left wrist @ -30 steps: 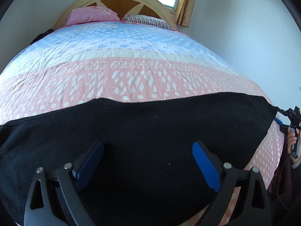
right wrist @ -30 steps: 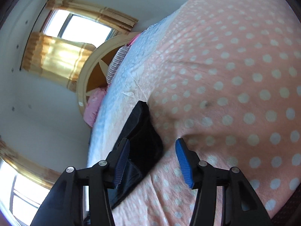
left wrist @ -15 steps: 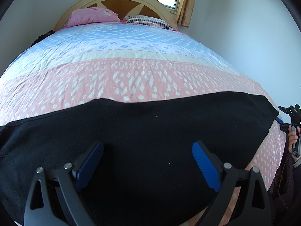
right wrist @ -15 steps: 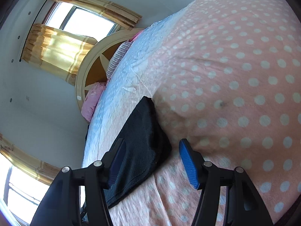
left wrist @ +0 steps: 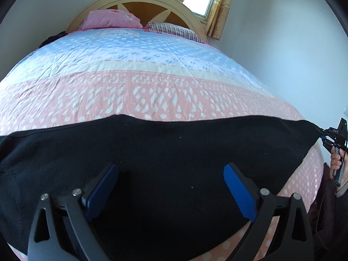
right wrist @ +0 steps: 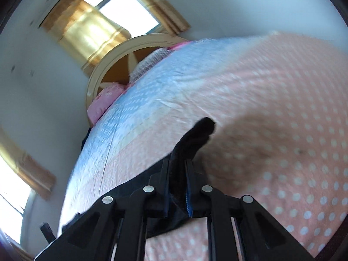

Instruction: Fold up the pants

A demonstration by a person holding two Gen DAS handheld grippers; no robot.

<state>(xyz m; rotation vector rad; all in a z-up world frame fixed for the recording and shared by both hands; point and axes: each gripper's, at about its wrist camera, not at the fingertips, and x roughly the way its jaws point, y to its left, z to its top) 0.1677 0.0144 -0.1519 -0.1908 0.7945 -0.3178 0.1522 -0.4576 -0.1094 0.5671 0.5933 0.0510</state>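
Observation:
Black pants (left wrist: 165, 152) lie spread across the near end of the bed. My left gripper (left wrist: 171, 187) is open and hovers over the middle of the pants, holding nothing. My right gripper (right wrist: 177, 167) is shut on a corner of the pants (right wrist: 195, 134), which sticks up between the blue pads. In the left wrist view the right gripper (left wrist: 322, 134) sits at the far right end of the pants, held by a hand.
The bed has a pink, cream and blue patterned cover (left wrist: 139, 69). A pink pillow (left wrist: 111, 19), a striped pillow (left wrist: 174, 29) and a round wooden headboard (left wrist: 139, 2) are at the far end. A white wall (left wrist: 282, 43) runs along the right.
My right gripper moved onto the pants' end and closed on its corner; its view tilted and blurred. My left gripper stayed open above the pants.

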